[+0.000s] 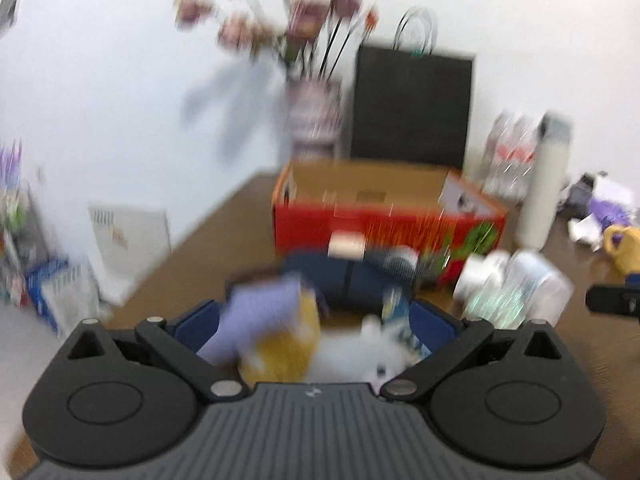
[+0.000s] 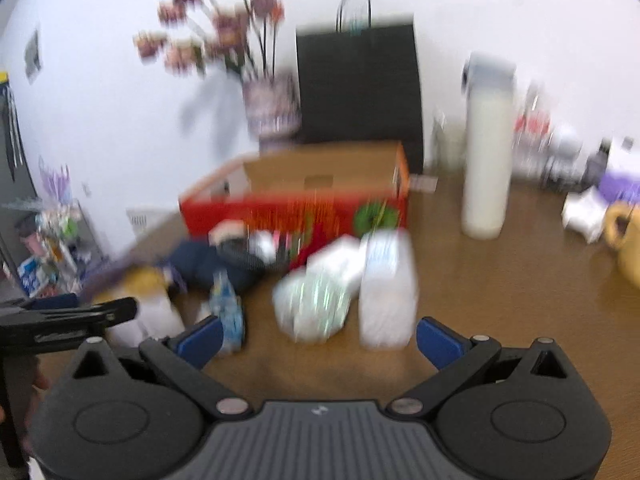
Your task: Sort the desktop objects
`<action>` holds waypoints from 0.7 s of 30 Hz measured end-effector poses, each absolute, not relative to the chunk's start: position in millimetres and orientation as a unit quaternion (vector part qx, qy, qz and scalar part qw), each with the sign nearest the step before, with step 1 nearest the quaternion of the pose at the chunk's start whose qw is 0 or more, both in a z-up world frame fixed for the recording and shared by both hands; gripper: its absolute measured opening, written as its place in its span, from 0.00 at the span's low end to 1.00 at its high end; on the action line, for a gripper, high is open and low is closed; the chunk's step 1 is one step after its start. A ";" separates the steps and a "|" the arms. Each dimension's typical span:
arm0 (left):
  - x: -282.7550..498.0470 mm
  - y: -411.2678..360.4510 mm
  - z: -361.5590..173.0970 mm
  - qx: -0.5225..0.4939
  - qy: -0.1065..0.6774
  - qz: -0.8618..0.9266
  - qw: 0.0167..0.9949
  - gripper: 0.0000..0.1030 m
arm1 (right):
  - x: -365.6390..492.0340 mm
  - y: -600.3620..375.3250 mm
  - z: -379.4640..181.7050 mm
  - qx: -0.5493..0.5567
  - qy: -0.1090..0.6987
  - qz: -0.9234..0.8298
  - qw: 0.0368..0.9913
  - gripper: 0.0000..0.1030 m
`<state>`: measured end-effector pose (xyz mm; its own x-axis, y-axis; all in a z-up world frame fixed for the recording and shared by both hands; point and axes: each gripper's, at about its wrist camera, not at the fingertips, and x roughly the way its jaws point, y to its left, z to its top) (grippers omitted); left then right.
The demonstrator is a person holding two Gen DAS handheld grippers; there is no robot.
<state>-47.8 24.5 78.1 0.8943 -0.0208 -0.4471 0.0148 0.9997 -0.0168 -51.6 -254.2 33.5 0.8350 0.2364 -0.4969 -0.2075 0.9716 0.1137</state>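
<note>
Both views are motion-blurred. My left gripper (image 1: pixel 316 320) is open, its blue pads either side of a yellow and purple soft toy (image 1: pixel 276 332) and a white fluffy toy (image 1: pixel 360 352) on the brown desk. My right gripper (image 2: pixel 320 336) is open and empty, just short of two white plastic packets (image 2: pixel 312 304) (image 2: pixel 386 288). An open red cardboard box (image 1: pixel 384 216) stands behind the clutter; it also shows in the right wrist view (image 2: pixel 296 208). A dark blue pouch (image 1: pixel 352 276) lies in front of the box.
A vase of dried flowers (image 1: pixel 314 116), a black paper bag (image 1: pixel 412 108) and a tall white bottle (image 2: pixel 486 152) stand at the back by the wall. A yellow mug (image 2: pixel 624 232) and crumpled items sit at the right. The left gripper's body (image 2: pixel 60 320) shows at the right view's left edge.
</note>
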 end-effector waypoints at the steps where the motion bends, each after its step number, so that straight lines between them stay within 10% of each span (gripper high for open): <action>1: -53.3 31.9 87.9 -0.010 0.217 -0.010 0.976 1.00 | -53.8 -256.3 42.9 0.026 0.252 0.115 0.960 1.00; 21: -43.0 122.1 83.2 0.026 0.233 0.061 0.970 1.00 | -20.6 -298.6 37.7 0.001 0.270 0.064 0.961 1.00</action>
<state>-43.0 122.1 83.2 0.8842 0.1301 -0.4487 -0.1061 0.9913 0.0785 -20.6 -298.6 37.7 0.8463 0.1233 -0.5182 -0.1223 0.9918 0.0364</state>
